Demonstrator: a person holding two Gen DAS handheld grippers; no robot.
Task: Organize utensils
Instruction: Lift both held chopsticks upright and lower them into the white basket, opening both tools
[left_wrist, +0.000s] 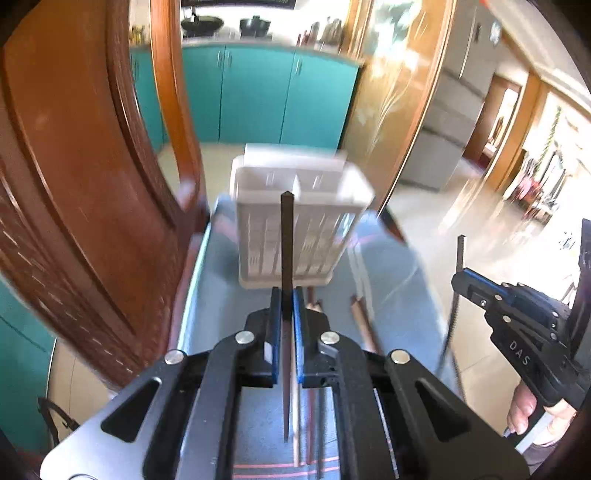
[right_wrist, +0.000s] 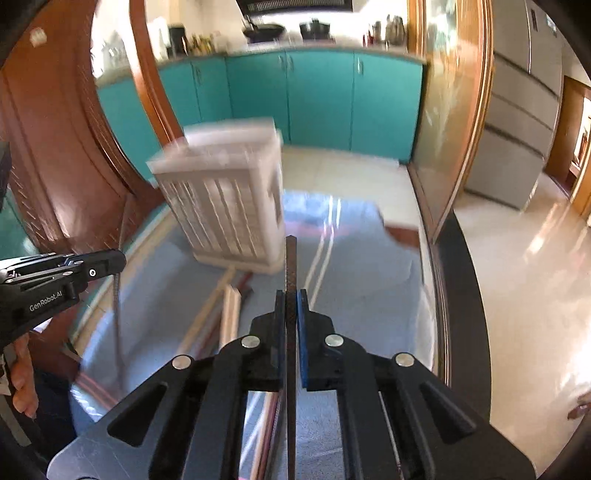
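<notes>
A white slotted utensil holder stands upright at the far end of the blue-covered table. My left gripper is shut on a dark chopstick whose blunt end points up in front of the holder's rim. At the right of this view, my right gripper grips another dark chopstick. In the right wrist view my right gripper is shut on that textured dark chopstick, right of the holder. The left gripper enters from the left. Several loose wooden chopsticks lie before the holder.
A carved wooden chair back rises close on the left. Teal kitchen cabinets stand beyond the table, with a grey fridge to the right. The table's dark right edge drops to a tiled floor. A hand holds the right gripper.
</notes>
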